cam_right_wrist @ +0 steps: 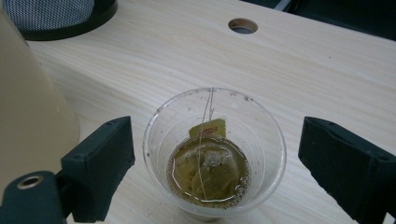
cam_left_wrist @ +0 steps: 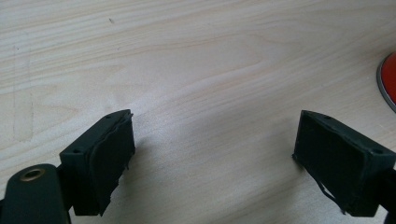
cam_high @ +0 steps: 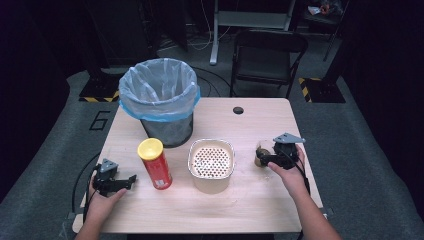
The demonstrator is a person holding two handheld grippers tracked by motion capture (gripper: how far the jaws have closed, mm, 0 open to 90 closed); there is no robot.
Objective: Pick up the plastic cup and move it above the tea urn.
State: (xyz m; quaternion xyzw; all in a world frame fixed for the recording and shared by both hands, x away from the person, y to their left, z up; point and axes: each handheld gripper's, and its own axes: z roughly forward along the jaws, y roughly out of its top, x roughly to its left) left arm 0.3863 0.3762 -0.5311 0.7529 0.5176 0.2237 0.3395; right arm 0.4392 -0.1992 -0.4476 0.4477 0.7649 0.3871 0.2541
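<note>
High view: a pale wooden table (cam_high: 250, 210) carries a mesh waste bin lined with a blue bag (cam_high: 159, 100), a red crisp tube with a yellow lid (cam_high: 155, 163), a cream perforated container (cam_high: 211, 165) and, near the right edge, a clear plastic cup (cam_high: 261, 155). The right tongs (cam_high: 264, 159), held in the person's right hand (cam_high: 291, 172), stand at the cup; the left tongs (cam_high: 129, 181) rest near the table's left front, just beside the tube. Right gripper view: the cup (cam_right_wrist: 215, 151) stands upright between the two jaws, which are spread wide and clear of its wall on both sides; it holds a tea bag (cam_right_wrist: 205, 163) in brownish liquid, string and tag against the wall. Left gripper view: jaws spread wide over bare wood, nothing between them.
</note>
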